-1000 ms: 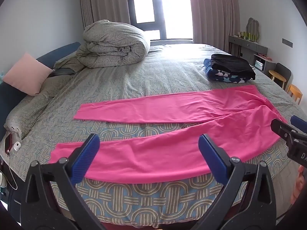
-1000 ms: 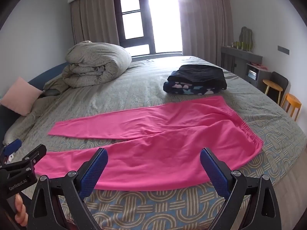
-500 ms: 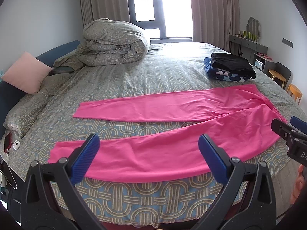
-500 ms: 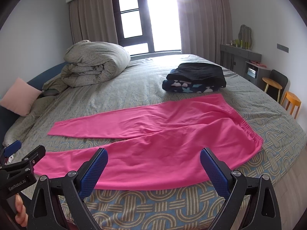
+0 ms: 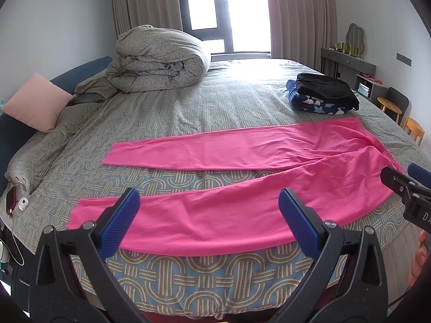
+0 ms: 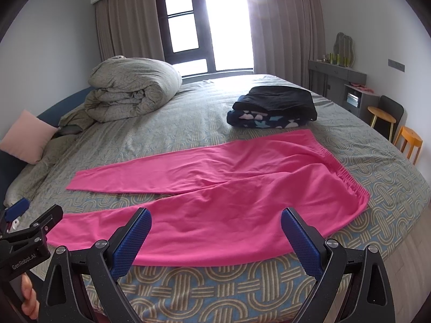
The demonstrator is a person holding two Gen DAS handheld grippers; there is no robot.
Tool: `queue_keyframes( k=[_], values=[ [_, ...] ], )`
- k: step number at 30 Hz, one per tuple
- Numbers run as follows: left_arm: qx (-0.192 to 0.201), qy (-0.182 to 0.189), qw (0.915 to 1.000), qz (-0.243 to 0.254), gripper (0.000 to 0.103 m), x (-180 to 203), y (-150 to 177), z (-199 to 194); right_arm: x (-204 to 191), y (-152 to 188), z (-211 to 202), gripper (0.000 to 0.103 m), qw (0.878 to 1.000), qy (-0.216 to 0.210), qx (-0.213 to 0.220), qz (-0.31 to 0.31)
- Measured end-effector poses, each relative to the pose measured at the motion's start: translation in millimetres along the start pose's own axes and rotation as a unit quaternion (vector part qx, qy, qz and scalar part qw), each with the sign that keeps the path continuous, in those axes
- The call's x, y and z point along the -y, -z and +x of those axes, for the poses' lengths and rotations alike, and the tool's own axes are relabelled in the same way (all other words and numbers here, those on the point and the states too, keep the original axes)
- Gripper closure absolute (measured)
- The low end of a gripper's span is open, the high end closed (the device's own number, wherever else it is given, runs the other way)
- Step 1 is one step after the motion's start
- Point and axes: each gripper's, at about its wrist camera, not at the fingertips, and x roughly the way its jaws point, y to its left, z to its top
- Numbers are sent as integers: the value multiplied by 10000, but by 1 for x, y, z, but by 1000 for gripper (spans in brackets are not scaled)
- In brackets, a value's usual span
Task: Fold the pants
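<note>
- The pink pants (image 5: 242,188) are lying flat on the bed (image 5: 215,102), legs spread apart, waistband off to the right.
- The left claw (image 5: 210,220) is hovering released over the near leg, touching nothing.
- The right claw (image 6: 215,237) is hanging released above the seat area, gripping nothing.
- Beyond both claws, folded dark clothes (image 6: 274,107) and a rolled duvet (image 5: 161,59) are sitting.

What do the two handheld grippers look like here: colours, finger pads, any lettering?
Both are black clamp-style frames with silver screws and two blue textured pads. The left gripper shows ribbed pads; seen from the right wrist, its body carries white "GenRobot.AI" lettering. The right gripper has dimpled pads. Bare fingertips grip each handle; no sleeves or cables are visible.
</note>
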Motion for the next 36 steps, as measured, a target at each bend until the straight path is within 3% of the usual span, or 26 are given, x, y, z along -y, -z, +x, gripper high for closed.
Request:
queue_keyframes(
  k=[3, 26, 36],
  values=[
    [156, -62, 9998, 58, 1, 1, 0, -1, 0, 0, 0, 5, 10000, 5, -1, 6],
    [155, -66, 9998, 56, 1, 1, 0, -1, 0, 1, 1, 5, 10000, 13, -21, 22],
    [-189, -75, 9996, -177, 1, -9, 5, 24, 16, 3, 19, 5, 9995, 127, -236, 182]
  ],
)
